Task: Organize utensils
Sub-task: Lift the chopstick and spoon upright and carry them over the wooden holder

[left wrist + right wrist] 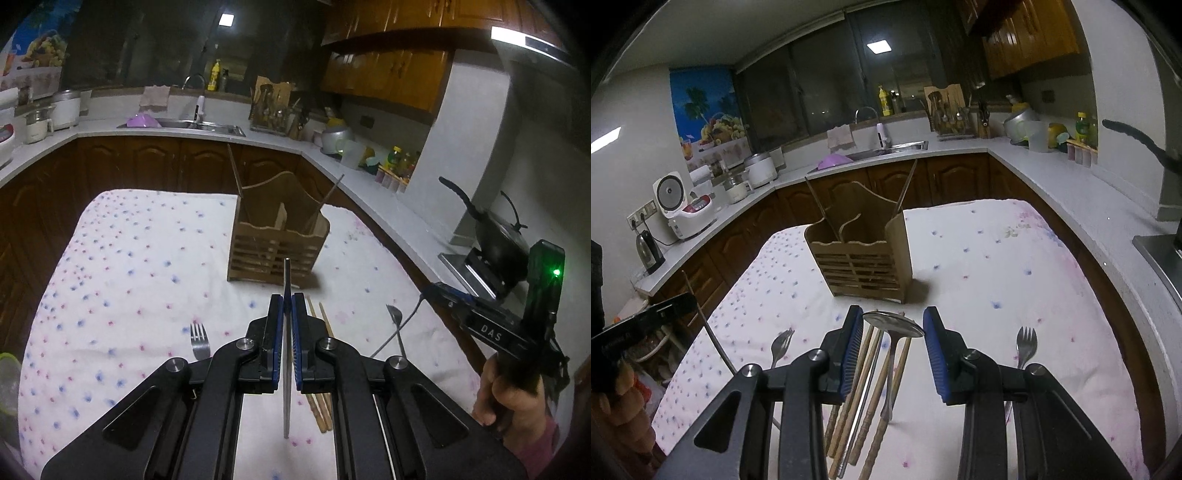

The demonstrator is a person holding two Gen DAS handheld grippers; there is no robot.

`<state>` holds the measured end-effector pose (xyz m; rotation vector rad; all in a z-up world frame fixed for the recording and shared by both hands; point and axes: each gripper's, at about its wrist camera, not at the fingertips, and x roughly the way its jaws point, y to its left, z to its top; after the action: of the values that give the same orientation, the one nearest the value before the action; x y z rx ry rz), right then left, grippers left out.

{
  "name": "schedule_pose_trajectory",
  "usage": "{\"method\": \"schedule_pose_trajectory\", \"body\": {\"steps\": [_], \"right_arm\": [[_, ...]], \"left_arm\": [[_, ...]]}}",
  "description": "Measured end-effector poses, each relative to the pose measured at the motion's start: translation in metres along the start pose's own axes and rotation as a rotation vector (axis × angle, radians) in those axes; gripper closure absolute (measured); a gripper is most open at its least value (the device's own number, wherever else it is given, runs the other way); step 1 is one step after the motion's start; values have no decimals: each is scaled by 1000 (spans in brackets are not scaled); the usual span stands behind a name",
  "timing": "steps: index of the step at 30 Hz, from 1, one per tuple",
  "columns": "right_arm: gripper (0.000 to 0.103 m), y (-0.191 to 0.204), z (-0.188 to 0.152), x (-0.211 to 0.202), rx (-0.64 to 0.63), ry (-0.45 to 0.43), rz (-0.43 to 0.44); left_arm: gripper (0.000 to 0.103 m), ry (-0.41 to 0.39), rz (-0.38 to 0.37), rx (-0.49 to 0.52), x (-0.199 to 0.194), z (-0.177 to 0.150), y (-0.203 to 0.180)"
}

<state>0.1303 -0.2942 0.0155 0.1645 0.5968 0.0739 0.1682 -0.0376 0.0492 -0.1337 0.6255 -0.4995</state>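
My left gripper [287, 304] is shut on a thin metal chopstick [286, 280] and holds it above the cloth, in front of the wooden utensil holder [277, 243]. The holder [862, 258] has chopsticks standing in it. My right gripper [893, 321] is open over a metal spoon [894, 325] and several wooden chopsticks [871, 398] that lie on the cloth. A fork [199, 338] lies to the left and also shows in the right wrist view [781, 347]. Another fork [1026, 343] lies to the right.
The table has a floral white cloth [129, 266]. Kitchen counters [1052, 192] wrap around it, with a sink [192, 123], rice cookers [687, 210] and a pan [498, 236] on the stove at right. The right gripper's body [517, 325] shows in the left wrist view.
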Motion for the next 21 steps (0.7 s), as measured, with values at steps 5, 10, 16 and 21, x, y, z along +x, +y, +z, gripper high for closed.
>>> {"method": "schedule_pose_trajectory", "body": {"steps": [5,10,16,21], "right_arm": [[69,1,9,-1,-6,-16,2],[69,2,21,1,-13,-38,5],[69,5,37,2,-21,-67,14],[69,6,48,4,-22,-84,22]], "left_arm": [[99,-24,6,-7,0,9,3],[99,-60,4,-9,0,23,6],[99,-92,7,-12,1,38,7],[99,-110,13,-8,2,48,9]]}}
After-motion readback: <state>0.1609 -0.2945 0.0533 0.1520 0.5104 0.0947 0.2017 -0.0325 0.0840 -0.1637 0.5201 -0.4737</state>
